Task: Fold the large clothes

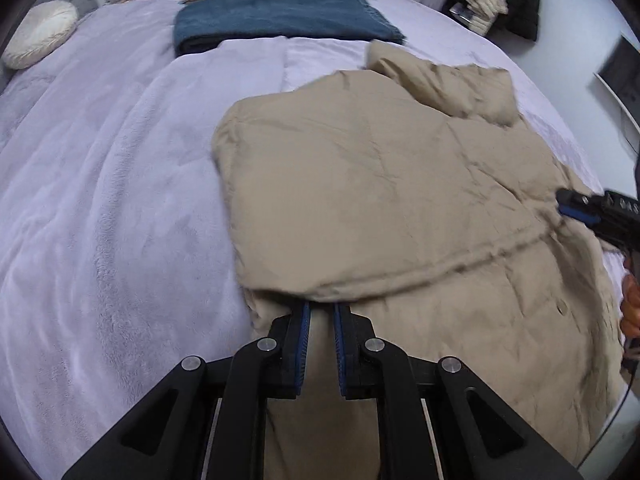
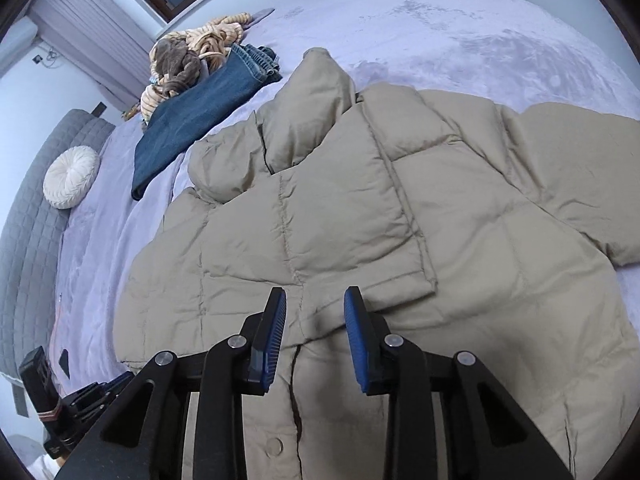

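The tan puffer jacket [image 2: 360, 208] lies spread on the lavender bed [image 1: 100, 200], its left side already folded over the body, while the far sleeve [image 2: 580, 184] is still out and no crosswise fold is made. My left gripper [image 1: 321, 312] is clamped on that folded panel's edge. My right gripper [image 2: 314, 300] hangs over the front with fingers apart, holding nothing.

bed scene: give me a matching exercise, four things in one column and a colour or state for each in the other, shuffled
Things:
1. puffer jacket
2. jeans
3. round cushion
4. right gripper

Colour or state:
A. white
B. open above the jacket
C. tan, partly folded
D. blue, folded

Pairs: 1-C, 2-D, 3-A, 4-B
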`<state>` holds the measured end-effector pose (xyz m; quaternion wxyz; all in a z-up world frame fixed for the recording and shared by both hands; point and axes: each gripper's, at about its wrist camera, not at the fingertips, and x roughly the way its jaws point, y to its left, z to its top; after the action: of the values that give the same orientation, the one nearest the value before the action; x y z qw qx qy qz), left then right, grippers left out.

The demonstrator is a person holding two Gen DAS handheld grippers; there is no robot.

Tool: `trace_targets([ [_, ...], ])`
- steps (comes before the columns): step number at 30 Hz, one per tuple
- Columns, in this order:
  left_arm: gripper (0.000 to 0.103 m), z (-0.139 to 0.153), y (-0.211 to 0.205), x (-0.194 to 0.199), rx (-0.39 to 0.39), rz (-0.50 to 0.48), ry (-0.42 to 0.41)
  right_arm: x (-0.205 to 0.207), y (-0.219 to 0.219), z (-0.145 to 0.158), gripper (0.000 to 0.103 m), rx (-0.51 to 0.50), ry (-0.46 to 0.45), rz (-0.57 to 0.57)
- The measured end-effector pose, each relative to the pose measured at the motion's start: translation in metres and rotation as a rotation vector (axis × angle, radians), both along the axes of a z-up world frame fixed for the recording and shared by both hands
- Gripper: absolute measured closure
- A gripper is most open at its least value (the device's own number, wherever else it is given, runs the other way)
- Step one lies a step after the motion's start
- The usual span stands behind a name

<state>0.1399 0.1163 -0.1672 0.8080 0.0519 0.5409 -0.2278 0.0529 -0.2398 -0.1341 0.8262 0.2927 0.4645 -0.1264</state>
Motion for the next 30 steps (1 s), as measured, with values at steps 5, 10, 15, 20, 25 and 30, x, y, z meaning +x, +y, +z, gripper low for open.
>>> trace_targets([
  [5,0.09,-0.013,0.032,0.016,-0.025,0.141,0.009,0.007,0.001,-0.034,0.074,0.058,0.051,-0.001],
  [10,0.075,-0.011,0.065,0.02,0.076,0.241,0.03,0.004,0.003,-0.041,0.076,0.048,0.075,0.004],
  [15,0.075,0.027,0.053,0.025,0.015,0.146,-0.046,0.002,-0.004,-0.011,0.075,-0.017,0.034,0.031],
  [20,0.075,0.017,-0.002,0.058,-0.015,0.086,-0.07,0.017,-0.02,-0.008,0.075,-0.037,0.022,0.013],
  [25,0.075,-0.022,-0.024,0.068,0.058,0.091,-0.051,0.028,-0.034,-0.041,0.082,-0.026,0.101,0.03],
  [30,0.074,-0.02,-0.027,0.07,0.092,0.082,-0.05,0.013,-0.044,-0.035,0.09,-0.03,0.103,0.018],
])
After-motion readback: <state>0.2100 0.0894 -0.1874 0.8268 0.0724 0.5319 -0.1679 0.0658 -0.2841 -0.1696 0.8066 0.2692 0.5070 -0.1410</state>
